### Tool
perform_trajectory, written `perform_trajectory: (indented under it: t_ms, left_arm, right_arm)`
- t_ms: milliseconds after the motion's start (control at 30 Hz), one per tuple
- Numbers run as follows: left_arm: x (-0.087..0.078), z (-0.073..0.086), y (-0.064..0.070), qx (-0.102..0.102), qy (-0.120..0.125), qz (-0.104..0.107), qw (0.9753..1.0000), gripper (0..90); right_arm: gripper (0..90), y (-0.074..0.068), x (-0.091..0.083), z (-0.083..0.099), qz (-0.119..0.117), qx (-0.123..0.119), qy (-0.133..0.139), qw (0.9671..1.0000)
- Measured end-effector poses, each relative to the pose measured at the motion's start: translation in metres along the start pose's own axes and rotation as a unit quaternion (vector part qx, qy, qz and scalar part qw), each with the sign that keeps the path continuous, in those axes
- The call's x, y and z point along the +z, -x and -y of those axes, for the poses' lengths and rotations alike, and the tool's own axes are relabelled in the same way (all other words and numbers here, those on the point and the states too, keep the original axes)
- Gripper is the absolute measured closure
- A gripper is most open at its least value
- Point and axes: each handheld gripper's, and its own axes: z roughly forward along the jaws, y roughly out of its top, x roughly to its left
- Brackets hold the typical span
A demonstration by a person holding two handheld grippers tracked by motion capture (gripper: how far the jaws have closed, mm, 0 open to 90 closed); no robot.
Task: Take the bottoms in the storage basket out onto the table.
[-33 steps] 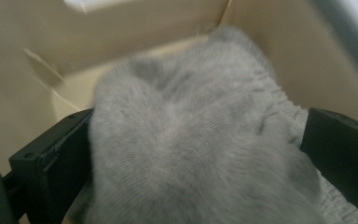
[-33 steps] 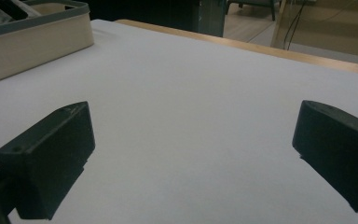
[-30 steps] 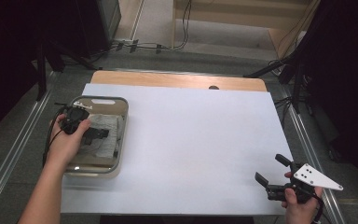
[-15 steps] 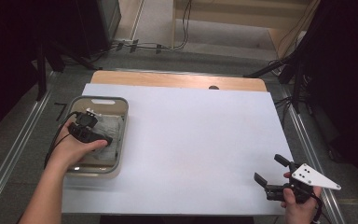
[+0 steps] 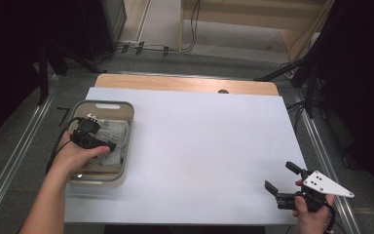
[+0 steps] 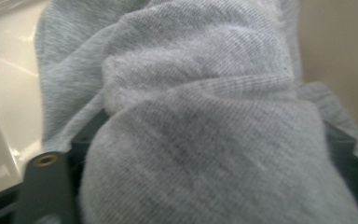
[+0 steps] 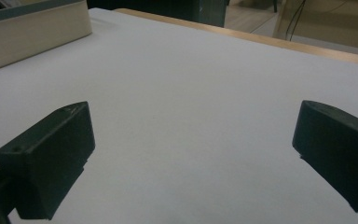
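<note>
A grey cloth lies crumpled in a shallow beige tray at the table's left. My left gripper is down in the tray, pressed into the cloth. In the left gripper view the cloth bulges up between the two jaws, which stand wide apart at the bottom corners, so the gripper is open around a fold. My right gripper rests low near the table's front right corner. It is open, and in the right gripper view it has only bare white surface between its jaws.
A white sheet covers the table, with a wooden strip along the far edge. The tray's side wall appears far off in the right gripper view. Cables and dark stands sit on the floor beyond.
My left hand has moved from the tray's left rim rightward and down onto the cloth inside it. The right gripper has stayed still.
</note>
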Motion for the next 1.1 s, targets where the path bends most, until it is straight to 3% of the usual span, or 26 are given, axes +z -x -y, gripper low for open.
perform_trajectory:
  t_ms: [233, 367, 567, 700, 767, 800, 833, 933, 1100]
  left_arm:
    - [-0.008, 0.000, 0.000, 0.012, 0.028, 0.010, 0.9995, 39.9]
    - [-0.012, 0.001, 0.000, 0.015, 0.046, 0.012, 0.9988, 44.0]
    - [-0.028, 0.003, -0.002, 0.002, 0.112, 0.016, 0.9935, 47.9]
    - [-0.040, 0.005, -0.001, -0.007, 0.159, 0.000, 0.9872, 48.1]
    - [-0.047, 0.006, -0.001, -0.011, 0.184, -0.007, 0.9829, 48.1]
    - [-0.047, 0.006, -0.001, -0.011, 0.184, -0.007, 0.9829, 48.0]
    - [-0.052, 0.008, 0.000, -0.011, 0.208, -0.015, 0.9779, 47.9]
    - [-0.060, 0.010, 0.000, -0.014, 0.236, -0.022, 0.9714, 47.8]
    - [-0.075, 0.015, 0.001, -0.021, 0.293, -0.029, 0.9556, 47.7]
  right_arm:
    - [0.0, 0.001, 0.001, 0.000, 0.001, 0.002, -0.001, 1.0000]
    - [0.0, 0.001, 0.001, 0.001, 0.002, 0.003, -0.001, 1.0000]
    - [0.0, 0.001, 0.000, 0.001, 0.002, 0.000, 0.000, 1.0000]
    - [0.0, 0.001, 0.001, 0.001, 0.002, 0.001, 0.001, 1.0000]
    - [0.0, 0.001, 0.001, 0.001, 0.002, 0.001, 0.001, 1.0000]
    - [0.0, 0.001, 0.001, 0.001, 0.002, 0.001, 0.001, 1.0000]
    - [0.0, 0.001, 0.001, 0.000, 0.003, 0.001, 0.001, 1.0000]
    - [0.0, 0.001, 0.000, 0.000, 0.003, 0.004, 0.001, 1.0000]
    - [0.0, 0.001, 0.000, 0.001, 0.003, 0.006, 0.001, 1.0000]
